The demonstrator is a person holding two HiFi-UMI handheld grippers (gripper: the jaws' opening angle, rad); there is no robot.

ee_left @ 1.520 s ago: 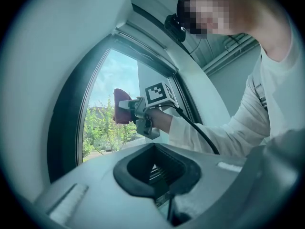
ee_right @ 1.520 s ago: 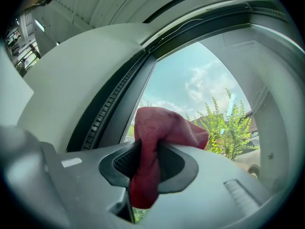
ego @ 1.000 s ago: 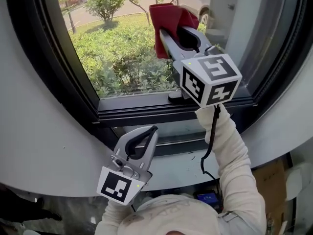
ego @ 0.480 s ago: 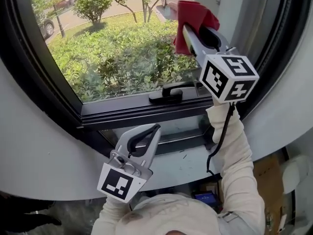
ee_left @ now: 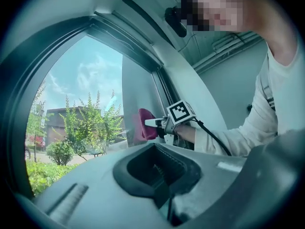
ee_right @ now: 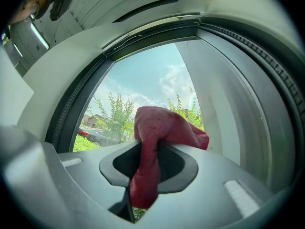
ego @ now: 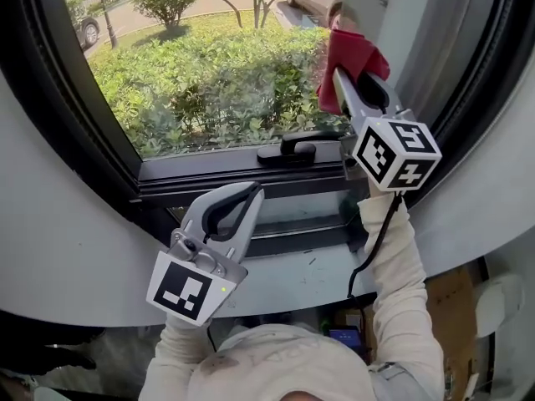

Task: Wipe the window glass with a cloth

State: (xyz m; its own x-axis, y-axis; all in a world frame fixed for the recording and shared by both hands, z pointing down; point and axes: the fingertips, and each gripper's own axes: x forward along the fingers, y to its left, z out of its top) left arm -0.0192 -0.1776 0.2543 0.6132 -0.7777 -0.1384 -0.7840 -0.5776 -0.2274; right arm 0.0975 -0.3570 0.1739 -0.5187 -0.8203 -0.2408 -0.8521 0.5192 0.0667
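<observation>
My right gripper point(ego: 341, 75) is up in the upper right of the head view. Its fingers are pinched on the red cloth point(ego: 351, 55). In the right gripper view the cloth point(ee_right: 155, 128) bunches over the jaw tips, and a tail of it hangs down through the dark opening between them.

The cloth is at the right edge of the window glass point(ego: 209, 73), just beside the pale upright at the pane's right side. In the left gripper view it looks to be against the pane, with a faint red reflection beside it, though I cannot be sure of contact.

Below it, at mid-frame, the black window handle point(ego: 288, 150) lies along the dark window frame point(ego: 217, 186).

My left gripper point(ego: 252, 192) sits in the lower left of the head view, below the frame and well apart from the cloth. Its fingers are pressed together with nothing between them.

Through the glass I see green bushes point(ego: 192, 98), and a parked car point(ego: 86, 32) in the upper left corner.
</observation>
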